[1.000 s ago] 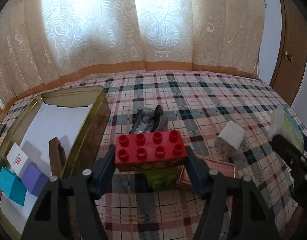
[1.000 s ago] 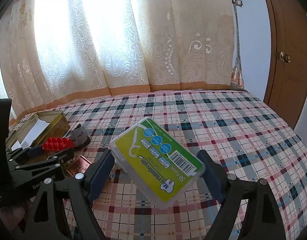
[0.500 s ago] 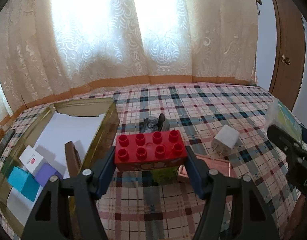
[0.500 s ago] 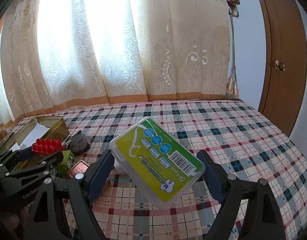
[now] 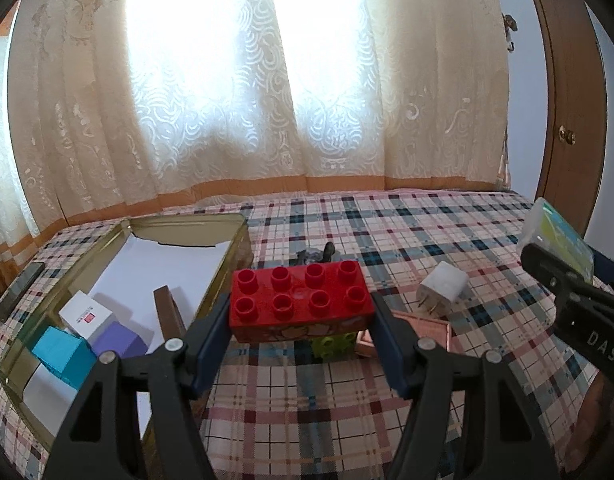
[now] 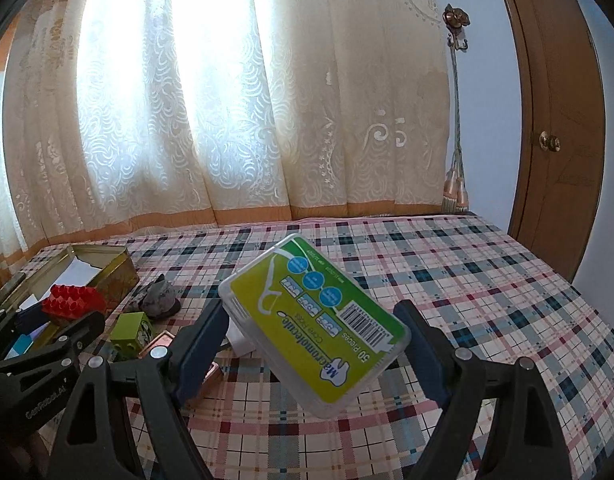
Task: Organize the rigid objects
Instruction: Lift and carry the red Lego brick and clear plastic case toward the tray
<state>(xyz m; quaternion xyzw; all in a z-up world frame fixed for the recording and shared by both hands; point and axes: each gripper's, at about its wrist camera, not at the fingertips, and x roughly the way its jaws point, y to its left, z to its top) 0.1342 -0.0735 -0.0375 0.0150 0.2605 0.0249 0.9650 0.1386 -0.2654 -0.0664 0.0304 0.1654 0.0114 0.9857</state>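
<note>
My left gripper (image 5: pixel 301 320) is shut on a red studded brick (image 5: pixel 299 294), held above the plaid cloth just right of the open gold tin (image 5: pixel 237 226). The tin holds a white box (image 5: pixel 85 312), a purple block (image 5: pixel 119 338), a teal block (image 5: pixel 65 354) and a brown piece (image 5: pixel 167 312). My right gripper (image 6: pixel 315 340) is shut on a clear plastic box with a green label (image 6: pixel 315 320), tilted above the cloth. In the right wrist view the left gripper (image 6: pixel 47 340) with the red brick (image 6: pixel 73 300) shows at the left, beside the tin (image 6: pixel 107 276).
On the cloth lie a green brick (image 5: pixel 333 344), a copper-coloured flat box (image 5: pixel 423 332), a white plug adapter (image 5: pixel 441 286) and a dark grey object (image 5: pixel 319 254). A dark phone (image 5: pixel 21 290) lies left of the tin. Curtains hang behind; a wooden door (image 5: pixel 567 120) stands right.
The left gripper has lifted and tilted up with the red brick, showing more curtain and the tin shifted right. The right gripper also tilted up slightly, still holding the green-labelled box.
</note>
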